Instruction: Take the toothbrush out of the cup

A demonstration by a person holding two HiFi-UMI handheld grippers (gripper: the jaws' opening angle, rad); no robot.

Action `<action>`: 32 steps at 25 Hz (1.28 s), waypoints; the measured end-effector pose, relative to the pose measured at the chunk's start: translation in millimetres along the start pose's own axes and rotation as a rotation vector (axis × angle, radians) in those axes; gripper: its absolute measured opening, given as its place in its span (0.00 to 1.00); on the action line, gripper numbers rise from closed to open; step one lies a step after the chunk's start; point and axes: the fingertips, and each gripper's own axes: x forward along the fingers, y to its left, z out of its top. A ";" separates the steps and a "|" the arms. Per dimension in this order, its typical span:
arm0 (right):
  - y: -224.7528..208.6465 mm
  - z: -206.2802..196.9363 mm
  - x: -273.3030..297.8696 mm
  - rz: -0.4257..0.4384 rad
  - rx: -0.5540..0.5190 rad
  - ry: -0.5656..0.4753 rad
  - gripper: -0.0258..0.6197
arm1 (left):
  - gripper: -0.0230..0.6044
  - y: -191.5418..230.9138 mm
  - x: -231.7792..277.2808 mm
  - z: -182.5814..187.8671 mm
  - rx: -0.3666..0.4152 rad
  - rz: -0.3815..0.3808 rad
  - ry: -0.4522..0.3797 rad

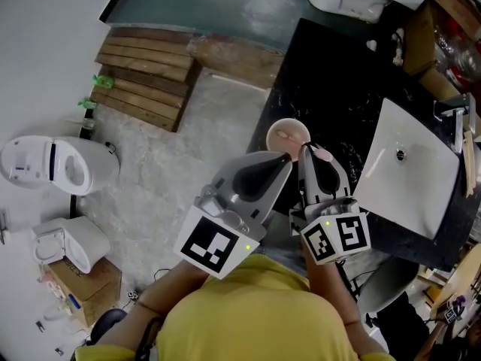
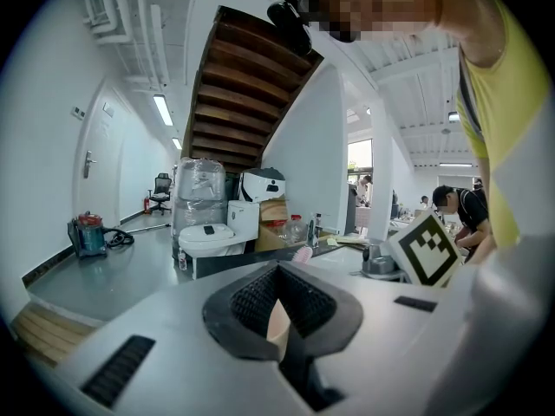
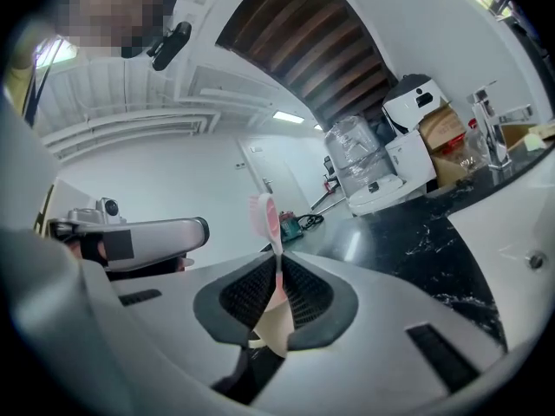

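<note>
Right gripper (image 3: pixel 276 277) pinches slim pink toothbrush (image 3: pixel 263 215) — round cup (image 1: pixel 269 135) below.

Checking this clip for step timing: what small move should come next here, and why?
Probably raise the right gripper straight up. Its jaws are shut on the toothbrush, whose lower end seems to reach into the cup. The left gripper pinches the cup's wall, which should steady it for the pull.
</note>
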 end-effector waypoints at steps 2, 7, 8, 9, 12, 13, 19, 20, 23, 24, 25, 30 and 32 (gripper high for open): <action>3.2 2.4 0.2 0.008 -0.016 0.000 0.10 | 0.05 1.9 -2.2 2.5 0.006 0.010 -0.010; 11.3 13.3 0.0 0.025 -0.079 0.000 0.10 | 0.05 5.6 -8.2 9.0 0.007 0.038 -0.037; 13.1 15.5 -0.4 0.029 -0.089 0.001 0.10 | 0.05 5.6 -9.6 10.8 0.008 0.042 -0.042; 14.9 17.5 -1.0 0.031 -0.097 0.002 0.10 | 0.05 5.5 -11.2 12.6 0.010 0.045 -0.047; 19.8 23.2 -3.0 0.037 -0.126 0.005 0.10 | 0.05 5.7 -15.1 17.5 0.009 0.054 -0.067; 21.1 25.1 -3.6 0.039 -0.139 0.008 0.10 | 0.05 5.9 -15.8 18.7 0.008 0.057 -0.074; 30.3 40.2 -10.0 0.056 -0.206 0.016 0.10 | 0.05 6.5 -20.7 26.7 0.010 0.071 -0.102; 32.8 43.4 -11.7 0.060 -0.219 0.016 0.10 | 0.05 6.4 -21.8 27.8 0.011 0.072 -0.105; 41.9 53.6 -17.6 0.077 -0.266 0.012 0.10 | 0.05 5.5 -24.1 31.8 0.018 0.074 -0.116; 45.4 56.8 -20.0 0.083 -0.284 0.010 0.10 | 0.05 4.9 -24.9 33.6 0.022 0.075 -0.120; 48.7 59.8 -22.6 0.089 -0.300 0.008 0.10 | 0.05 4.1 -25.6 35.7 0.027 0.076 -0.124; 63.0 72.9 -33.9 0.114 -0.369 0.006 0.10 | 0.05 -0.2 -31.7 49.6 0.061 0.090 -0.143; 69.0 78.0 -38.5 0.121 -0.395 -0.001 0.10 | 0.05 -2.8 -36.0 54.9 0.074 0.095 -0.147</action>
